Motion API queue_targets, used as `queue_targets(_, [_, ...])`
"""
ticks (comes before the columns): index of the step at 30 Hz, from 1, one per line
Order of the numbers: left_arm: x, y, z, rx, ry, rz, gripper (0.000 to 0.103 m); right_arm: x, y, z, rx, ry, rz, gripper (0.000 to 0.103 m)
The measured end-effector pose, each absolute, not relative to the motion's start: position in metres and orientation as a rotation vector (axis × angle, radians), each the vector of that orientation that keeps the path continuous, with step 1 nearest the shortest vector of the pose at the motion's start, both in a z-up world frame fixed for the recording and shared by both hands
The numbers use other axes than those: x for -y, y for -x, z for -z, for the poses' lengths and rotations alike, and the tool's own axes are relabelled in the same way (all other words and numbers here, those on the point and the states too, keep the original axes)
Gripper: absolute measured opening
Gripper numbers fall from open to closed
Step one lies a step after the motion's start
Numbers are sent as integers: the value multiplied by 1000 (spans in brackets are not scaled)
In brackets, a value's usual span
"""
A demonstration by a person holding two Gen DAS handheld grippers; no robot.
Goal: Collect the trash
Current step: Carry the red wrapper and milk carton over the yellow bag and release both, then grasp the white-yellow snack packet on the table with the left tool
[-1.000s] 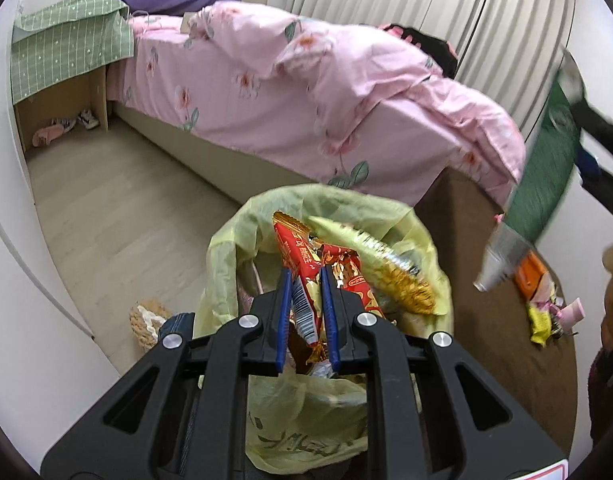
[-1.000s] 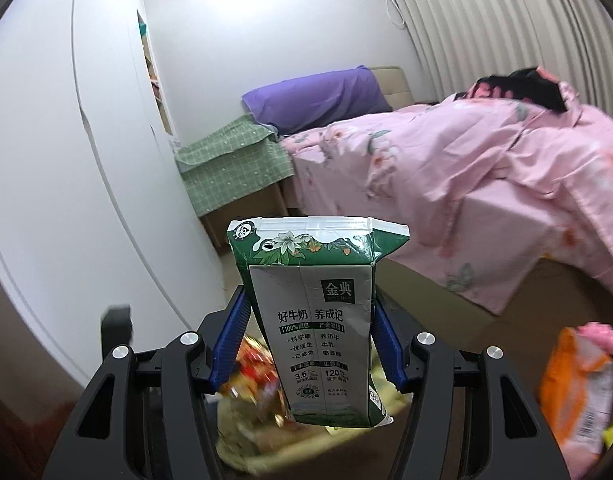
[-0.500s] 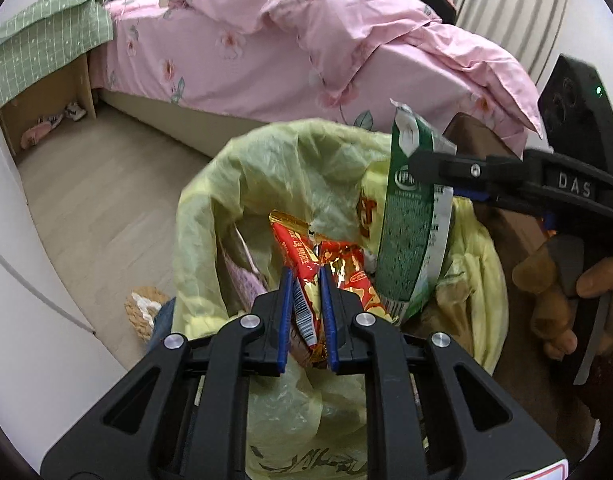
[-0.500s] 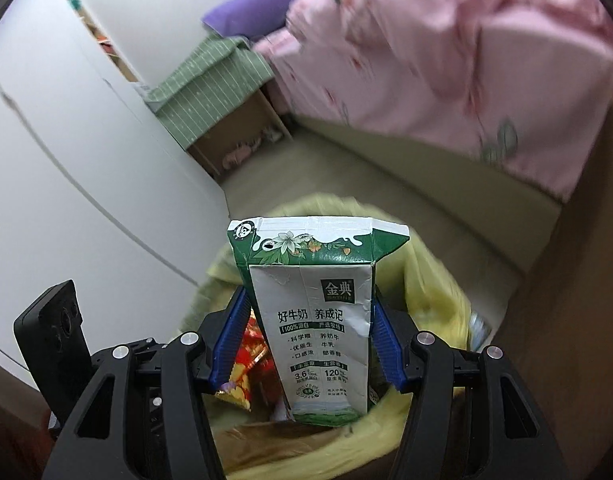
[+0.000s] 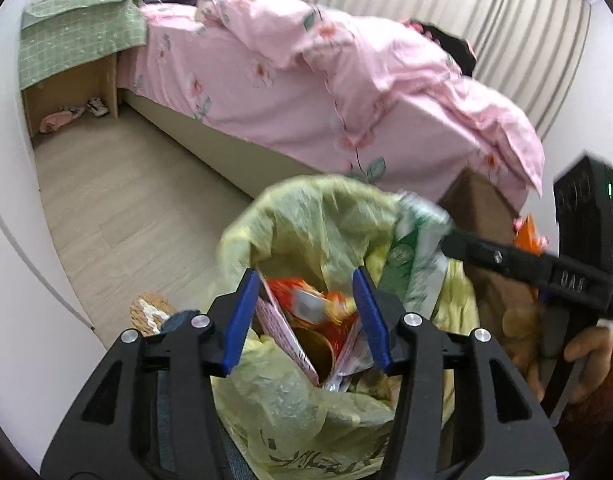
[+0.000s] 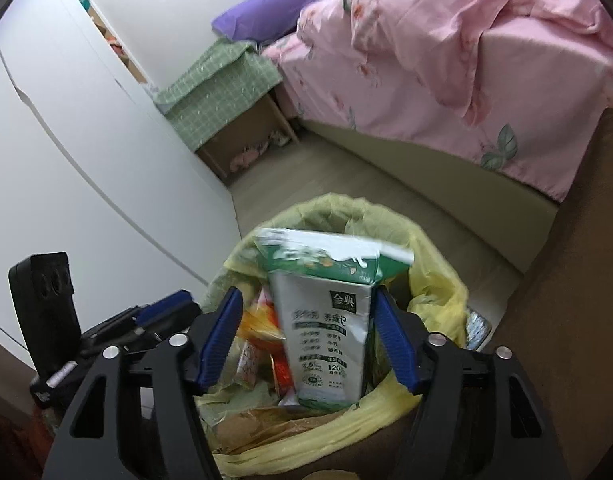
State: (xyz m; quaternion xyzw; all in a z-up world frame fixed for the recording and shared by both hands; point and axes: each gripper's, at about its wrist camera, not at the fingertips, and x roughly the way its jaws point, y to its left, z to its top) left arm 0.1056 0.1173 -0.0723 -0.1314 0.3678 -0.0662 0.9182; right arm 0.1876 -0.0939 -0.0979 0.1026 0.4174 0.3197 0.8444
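A bin lined with a yellow trash bag [image 5: 306, 216] [image 6: 434, 296] holds several wrappers. My left gripper [image 5: 306, 316] is open and empty above the bag's mouth; the red snack wrapper [image 5: 306, 300] lies loose in the bag below it. My right gripper [image 6: 310, 340] is open over the bag; the green and white milk carton [image 6: 326, 320] is blurred between its spread jaws and touches neither pad. The carton [image 5: 418, 256] also shows in the left wrist view, at the bag's right rim beside the right gripper's finger [image 5: 506, 260].
A bed with pink floral bedding [image 5: 346, 92] stands behind the bin. A wooden nightstand under a green cloth [image 5: 74, 52] is at the far left. A white wardrobe [image 6: 66, 152] is to the left. An orange wrapper [image 5: 528, 236] lies to the right.
Both grippers opened. The left one let go of the red wrapper, which dropped into the bag. The right one released the milk carton over the bag.
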Motion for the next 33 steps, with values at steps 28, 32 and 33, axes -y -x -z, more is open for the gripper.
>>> queue_targets(28, [115, -80, 26, -746, 6, 617, 56, 339, 6, 45, -649, -123, -87, 72])
queue_targets(32, [154, -77, 26, -746, -24, 689, 56, 382, 20, 54, -690, -199, 27, 72])
queue_targets(33, [162, -77, 27, -749, -32, 697, 56, 388, 22, 54, -685, -200, 37, 72])
